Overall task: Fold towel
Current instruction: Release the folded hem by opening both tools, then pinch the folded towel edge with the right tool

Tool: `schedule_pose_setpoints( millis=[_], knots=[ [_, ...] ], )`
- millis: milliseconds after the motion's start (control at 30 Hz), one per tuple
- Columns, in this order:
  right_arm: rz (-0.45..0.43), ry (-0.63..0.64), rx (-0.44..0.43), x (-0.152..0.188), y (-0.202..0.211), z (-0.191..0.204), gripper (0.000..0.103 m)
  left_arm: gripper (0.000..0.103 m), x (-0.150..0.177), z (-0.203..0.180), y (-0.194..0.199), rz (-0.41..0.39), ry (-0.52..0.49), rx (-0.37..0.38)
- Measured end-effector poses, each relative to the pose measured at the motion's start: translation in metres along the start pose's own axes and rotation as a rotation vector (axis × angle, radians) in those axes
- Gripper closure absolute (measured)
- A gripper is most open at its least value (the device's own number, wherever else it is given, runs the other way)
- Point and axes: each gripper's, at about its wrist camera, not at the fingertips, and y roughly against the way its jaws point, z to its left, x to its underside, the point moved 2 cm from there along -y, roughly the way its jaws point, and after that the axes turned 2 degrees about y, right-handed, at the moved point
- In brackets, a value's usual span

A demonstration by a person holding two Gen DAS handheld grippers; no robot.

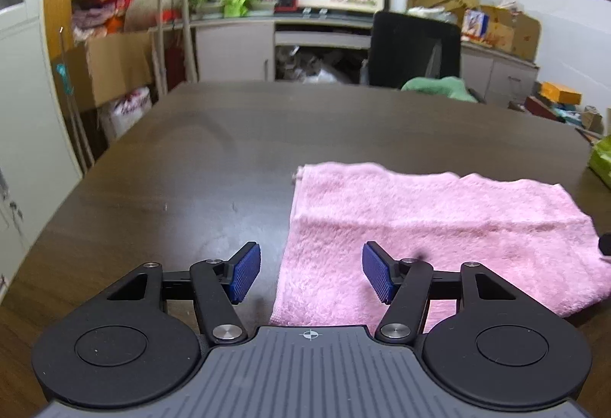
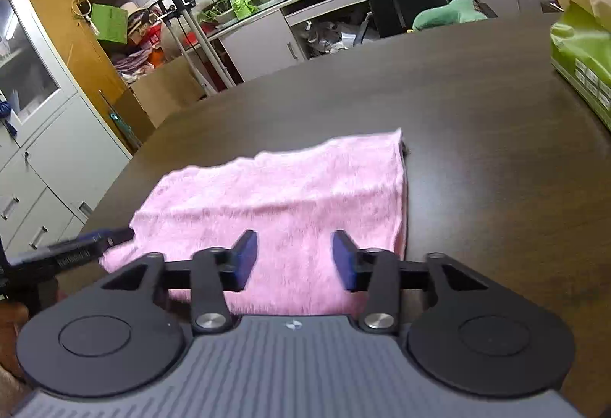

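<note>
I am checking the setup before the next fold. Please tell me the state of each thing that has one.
pink towel: lying flat on the table, looks already folded, not gripped
left tongs: open, empty, over the towel's left edge
right tongs: open, empty, above the towel
table: dark wood, bears the towel

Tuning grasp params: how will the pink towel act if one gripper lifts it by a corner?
The pink towel is probably floppy: it lies flat with wavy edges, so the free part should drape and drag. Its fluffy pile likely grips the ribbed blue pads well. It looks already doubled, so layers may separate unless both are pinched.
</note>
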Motion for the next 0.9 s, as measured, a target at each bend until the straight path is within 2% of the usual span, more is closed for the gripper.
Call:
schedule_pose_setpoints(
  millis=[167,333,467,567,633,733,900],
  knots=[
    [0.012,-0.058,-0.052,0.004,0.004,-0.013,0.056,0.041,0.008,-0.010,0.004,-0.007,-0.077,0.018],
    [0.010,-0.127,-0.117,0.003,0.007,-0.029,0.056,0.042,0.024,-0.016,0.000,0.033,-0.132,0.025],
    [0.009,-0.182,-0.169,0.003,0.010,-0.041,0.048,0.043,0.018,-0.003,0.009,-0.006,-0.063,0.035],
    [-0.050,-0.187,-0.164,0.000,0.018,-0.043,0.044,0.043,0.013,0.002,0.017,-0.063,-0.042,0.025],
    [-0.089,-0.190,-0.150,-0.002,0.023,-0.044,0.043,0.043,0.013,-0.003,0.018,-0.083,-0.059,0.053],
    [-0.107,-0.213,-0.126,-0.003,0.023,-0.049,0.043,0.043,0.017,-0.013,0.012,-0.057,-0.102,0.056],
    [-0.088,-0.262,-0.098,-0.003,0.011,-0.062,0.042,0.042,0.023,-0.018,-0.002,0.020,-0.125,0.035]
  ],
)
